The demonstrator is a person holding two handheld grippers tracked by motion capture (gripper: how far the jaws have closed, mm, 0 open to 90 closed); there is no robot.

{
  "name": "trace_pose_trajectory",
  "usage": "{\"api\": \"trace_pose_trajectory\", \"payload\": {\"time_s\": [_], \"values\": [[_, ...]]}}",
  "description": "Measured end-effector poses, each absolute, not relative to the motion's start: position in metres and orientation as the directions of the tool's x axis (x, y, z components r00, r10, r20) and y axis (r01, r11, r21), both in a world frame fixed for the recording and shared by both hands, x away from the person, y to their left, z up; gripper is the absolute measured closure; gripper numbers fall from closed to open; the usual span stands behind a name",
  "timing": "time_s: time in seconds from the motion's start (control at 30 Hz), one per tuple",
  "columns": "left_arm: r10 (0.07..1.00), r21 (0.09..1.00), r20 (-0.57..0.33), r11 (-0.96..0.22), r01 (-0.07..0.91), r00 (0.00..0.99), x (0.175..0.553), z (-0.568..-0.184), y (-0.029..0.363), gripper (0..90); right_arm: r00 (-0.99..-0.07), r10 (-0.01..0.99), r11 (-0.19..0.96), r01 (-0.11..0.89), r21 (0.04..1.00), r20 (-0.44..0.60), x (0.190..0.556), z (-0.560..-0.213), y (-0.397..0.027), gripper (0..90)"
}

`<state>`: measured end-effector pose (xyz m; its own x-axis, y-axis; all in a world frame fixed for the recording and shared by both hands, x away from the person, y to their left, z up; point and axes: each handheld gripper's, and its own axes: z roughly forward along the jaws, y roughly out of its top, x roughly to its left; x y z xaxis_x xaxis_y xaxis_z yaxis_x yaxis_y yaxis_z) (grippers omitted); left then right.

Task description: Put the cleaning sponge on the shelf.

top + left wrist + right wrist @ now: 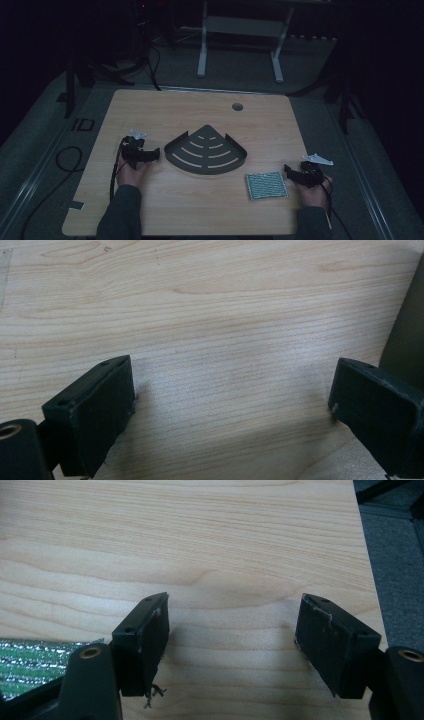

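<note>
Dark fan-shaped rack [206, 151] lying flat at mid counter [200, 107], curved rim toward the person, between left gripper [152, 155] and right gripper [290, 171] and touched by neither; apparently set central to be reachable from both sides. Smaller green-and-silver mesh pad [266, 185] flat just below the rack's right end, close beside the right gripper, likely the nearer pick; cut to a corner [35, 660] at the edge of the right gripper view. Jaws of both grippers spread wide over bare wood, gripping nothing; room beyond dim, rack's slots and pad's weave hard to make out.
</note>
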<state>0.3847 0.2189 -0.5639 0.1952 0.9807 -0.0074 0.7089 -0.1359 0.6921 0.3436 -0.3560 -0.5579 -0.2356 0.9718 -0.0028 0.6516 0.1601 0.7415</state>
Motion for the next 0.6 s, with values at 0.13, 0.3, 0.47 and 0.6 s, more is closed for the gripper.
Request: {"api": "trace_pose_trajectory", "payload": {"time_s": [0.13,0.3,0.47,0.6], "values": [[0.981,0.692,-0.008,-0.135,0.709,0.194,0.385,-0.564,0.219,4.9,-0.248,0.969,0.167,0.649,0.743,-0.001,0.342,-0.558,-0.358,31.4],[0.981,0.693,-0.008,-0.135,0.709,0.194,0.385,-0.564,0.219,4.9,-0.272,0.962,0.177,0.635,0.752,0.003,0.337,-0.549,-0.355,41.7],[0.981,0.692,-0.008,-0.135,0.709,0.194,0.385,-0.564,0.219,4.9,-0.323,0.946,0.234,0.593,0.770,-0.039,0.330,-0.533,-0.346,54.1],[0.981,0.692,-0.008,-0.135,0.709,0.194,0.385,-0.564,0.219,4.9,-0.386,0.922,0.279,0.586,0.761,-0.041,0.325,-0.528,-0.340,68.6]]}}
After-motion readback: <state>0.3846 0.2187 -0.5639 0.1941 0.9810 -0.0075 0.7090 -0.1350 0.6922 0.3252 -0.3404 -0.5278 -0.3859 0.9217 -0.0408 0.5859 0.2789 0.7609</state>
